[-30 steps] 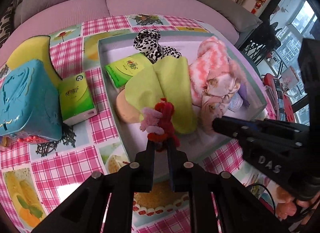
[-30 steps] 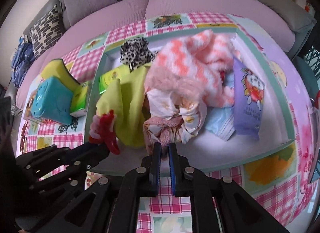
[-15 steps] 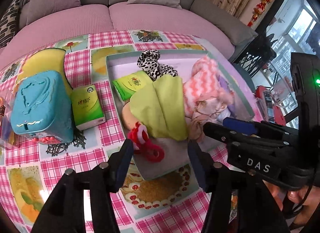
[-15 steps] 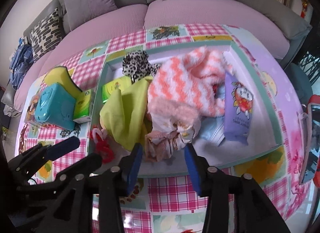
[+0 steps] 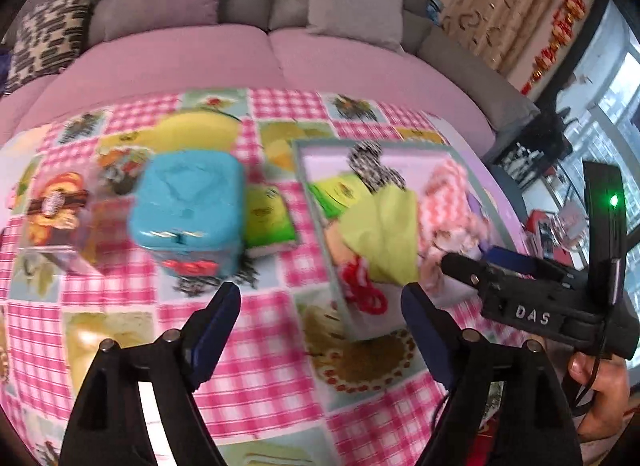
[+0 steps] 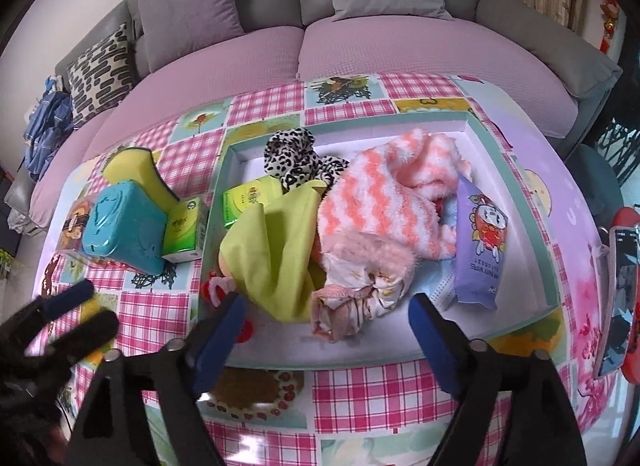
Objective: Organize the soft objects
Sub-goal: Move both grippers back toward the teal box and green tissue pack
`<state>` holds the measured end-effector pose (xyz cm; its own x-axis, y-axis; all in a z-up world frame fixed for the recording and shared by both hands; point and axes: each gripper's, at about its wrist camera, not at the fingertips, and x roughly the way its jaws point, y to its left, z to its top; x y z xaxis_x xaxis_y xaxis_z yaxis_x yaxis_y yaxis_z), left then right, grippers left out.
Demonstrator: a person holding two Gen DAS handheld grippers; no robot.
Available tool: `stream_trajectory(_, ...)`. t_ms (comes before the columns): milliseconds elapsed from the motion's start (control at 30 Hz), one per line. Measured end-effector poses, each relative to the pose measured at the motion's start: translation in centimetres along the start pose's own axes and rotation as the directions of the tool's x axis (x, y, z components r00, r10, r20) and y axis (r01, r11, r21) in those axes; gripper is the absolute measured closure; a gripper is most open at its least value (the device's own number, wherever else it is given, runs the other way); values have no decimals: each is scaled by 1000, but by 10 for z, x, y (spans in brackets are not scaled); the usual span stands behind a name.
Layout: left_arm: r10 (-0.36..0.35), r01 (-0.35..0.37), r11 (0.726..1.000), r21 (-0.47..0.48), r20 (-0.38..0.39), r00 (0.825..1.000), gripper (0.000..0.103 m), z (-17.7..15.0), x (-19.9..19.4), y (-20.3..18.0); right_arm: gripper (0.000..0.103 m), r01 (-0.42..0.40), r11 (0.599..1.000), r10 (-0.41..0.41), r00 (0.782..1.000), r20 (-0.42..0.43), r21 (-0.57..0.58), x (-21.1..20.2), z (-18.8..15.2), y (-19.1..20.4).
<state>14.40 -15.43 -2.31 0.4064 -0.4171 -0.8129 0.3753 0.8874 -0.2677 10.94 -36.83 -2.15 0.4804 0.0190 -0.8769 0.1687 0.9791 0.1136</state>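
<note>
Both tools, left (image 5: 320,308) and right (image 6: 326,318), gape empty, the red plush toy (image 5: 362,286) lying in the tray (image 6: 516,173) just ahead.

A round table under a pink checked picture tablecloth (image 6: 352,390) carries a shallow teal-rimmed tray (image 6: 516,181) of soft things. Left of the tray lie a green tissue pack (image 6: 185,234), touching it a blue box (image 6: 122,234), a yellow sponge (image 6: 132,163) behind both, and a clear-topped box (image 5: 56,221) at the far left
</note>
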Motion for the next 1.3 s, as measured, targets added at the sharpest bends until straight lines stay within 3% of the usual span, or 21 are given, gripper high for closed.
stream_trajectory(67,22,-22,1000,-11,28,999,14,2,-10,9,4,-5,1000,5,1000,9,-5,-1,0,2)
stream_trajectory(133,58,-57,998,-25,57,997,7,5,-18,18,1,-12,1000,13,1000,19,-11,-2,0,4)
stream_trajectory(500,243,-223,960,-166,106,964,7,19,-43,77,1,-29,999,30,999,35,-37,-7,7,24)
stream_trajectory(700,309,-283,938,-200,115,944,7,39,-58,97,0,-99,989,104,993,46,-108,-13,22,59)
stream_trajectory(967,317,-280,930,-236,133,939,7,70,-70,116,0,-132,977,132,991,-8,-167,11,45,98)
stream_trajectory(1300,312,-284,926,-248,81,947,7,96,-43,138,1,-78,967,61,995,-77,-241,51,56,127)
